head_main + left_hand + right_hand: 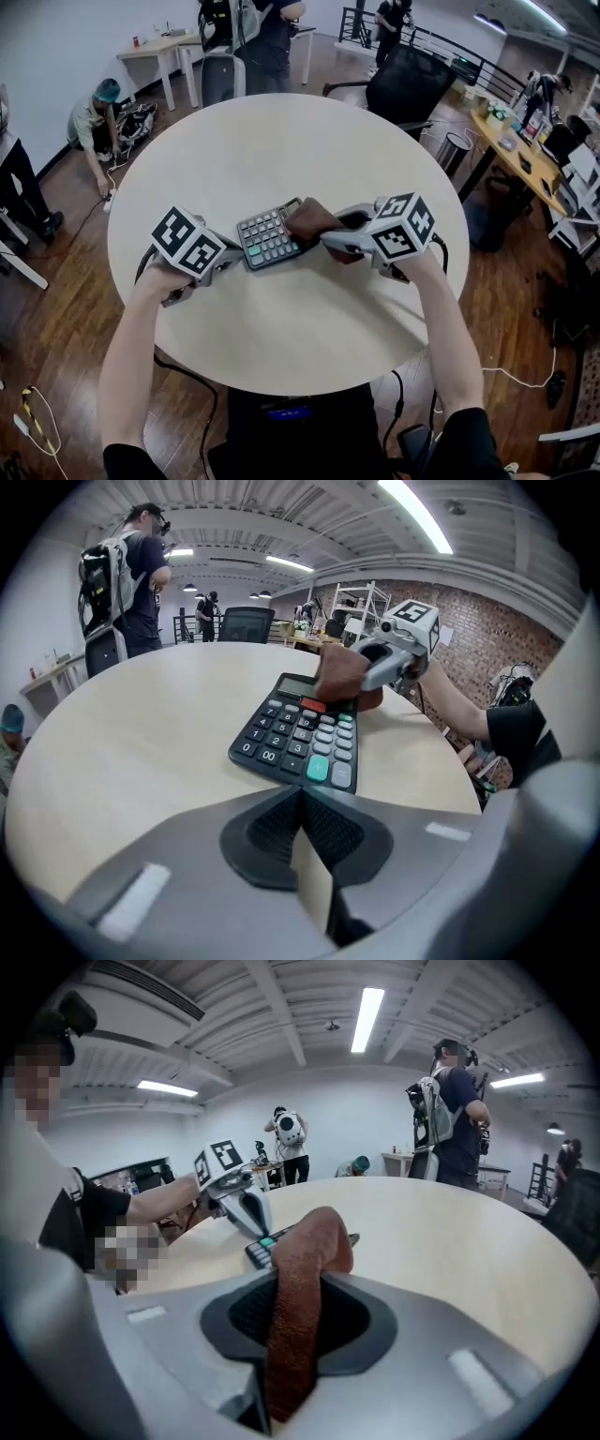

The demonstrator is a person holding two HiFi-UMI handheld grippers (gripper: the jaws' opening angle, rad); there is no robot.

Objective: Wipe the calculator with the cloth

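A dark calculator (pixel 267 238) with a green key lies near the middle of the round table, tilted a little. A brown cloth (pixel 312 219) rests over its right end, and my right gripper (pixel 330 238) is shut on that cloth. In the right gripper view the cloth (pixel 302 1274) hangs pinched between the jaws, with the calculator (pixel 266 1245) just beyond. My left gripper (pixel 234 257) sits at the calculator's left edge, shut and holding nothing. In the left gripper view its jaws (pixel 301 797) meet just short of the calculator (pixel 302 735); the cloth (pixel 337 674) covers the display end.
The pale round table (pixel 225 150) has bare surface all around the calculator. A black office chair (pixel 405 82) stands at its far right and a grey chair (pixel 221 79) at the far side. Several people stand or crouch in the room beyond.
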